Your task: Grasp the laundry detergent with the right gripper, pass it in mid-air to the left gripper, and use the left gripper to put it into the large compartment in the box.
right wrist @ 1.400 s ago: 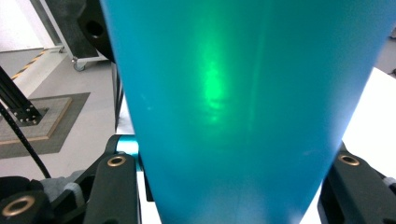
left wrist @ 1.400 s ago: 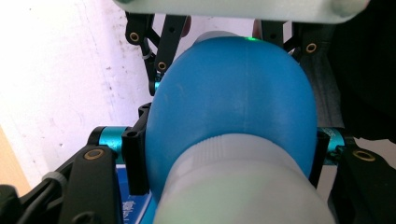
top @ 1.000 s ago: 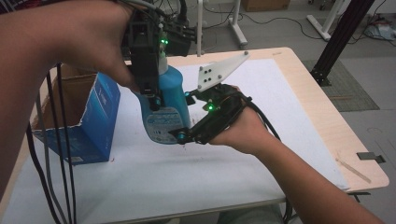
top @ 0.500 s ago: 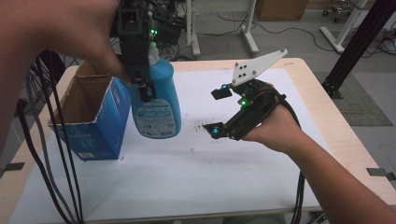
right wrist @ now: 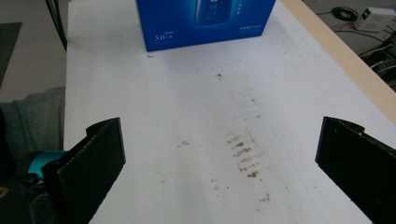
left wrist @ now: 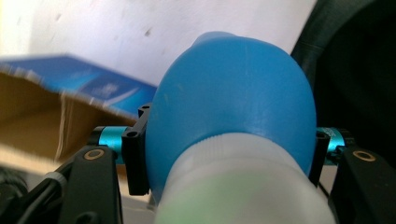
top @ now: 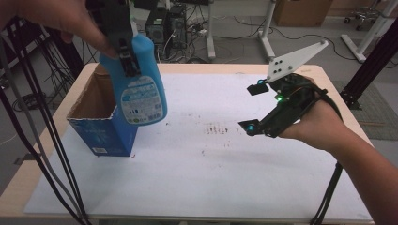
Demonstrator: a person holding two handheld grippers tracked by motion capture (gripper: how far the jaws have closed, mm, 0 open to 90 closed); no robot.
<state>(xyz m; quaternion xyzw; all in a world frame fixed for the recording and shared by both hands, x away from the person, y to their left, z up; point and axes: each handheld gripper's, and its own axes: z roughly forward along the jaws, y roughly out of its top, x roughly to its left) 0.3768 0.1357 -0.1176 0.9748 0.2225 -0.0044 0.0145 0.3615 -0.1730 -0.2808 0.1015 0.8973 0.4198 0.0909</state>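
A blue plastic bottle [top: 138,93] with a white label hangs upright in the air, just right of the open blue carton [top: 101,126]. My left gripper [top: 127,65] comes down from the top left and is shut on the bottle's upper part. In the left gripper view the jaws press on both sides of the bottle [left wrist: 233,93], with the carton's [left wrist: 46,116] open top below. My right gripper [top: 253,108] hovers over the right side of the white sheet; its jaws have just been opening and nothing is between them. The right gripper [right wrist: 219,163] faces the carton [right wrist: 205,21].
Dark smudges [top: 216,129] mark the white sheet [top: 187,187] mid-table. Black cables [top: 28,140] hang down at the left edge. The wooden table edge [top: 338,93] runs along the right. Computer cases [top: 164,28] and stand legs sit on the floor beyond.
My right gripper has let go of the bottle's lower end, opened wide and drawn away to the right. My left gripper has lifted the bottle and carried it left toward the carton.
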